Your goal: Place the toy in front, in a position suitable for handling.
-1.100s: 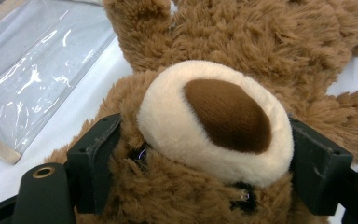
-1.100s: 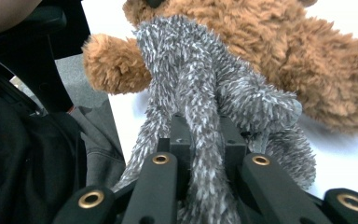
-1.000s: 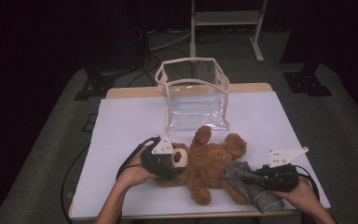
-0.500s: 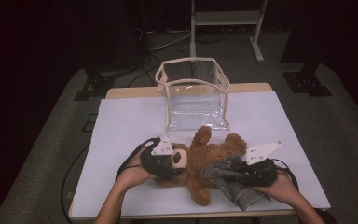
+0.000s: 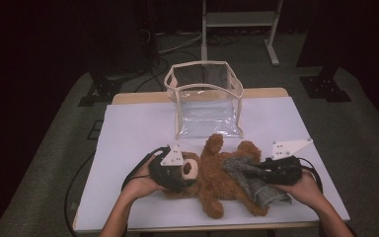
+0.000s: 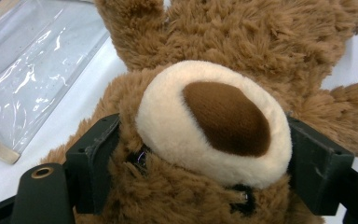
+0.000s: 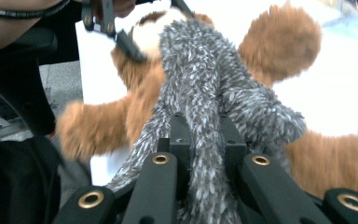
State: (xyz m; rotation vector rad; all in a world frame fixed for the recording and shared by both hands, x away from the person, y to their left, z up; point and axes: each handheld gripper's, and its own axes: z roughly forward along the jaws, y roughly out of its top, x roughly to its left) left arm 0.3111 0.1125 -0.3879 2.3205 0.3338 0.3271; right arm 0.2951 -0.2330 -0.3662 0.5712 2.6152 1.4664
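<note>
My left gripper (image 6: 200,186) has its jaws clamped on either side of the teddy bear's (image 5: 217,180) head, muzzle between them. My right gripper (image 7: 204,135) pinches the grey fuzzy cloth (image 7: 205,79) draped over the bear, which lies on its back on the white table (image 5: 128,133), just before the clear bag (image 5: 205,101).
</note>
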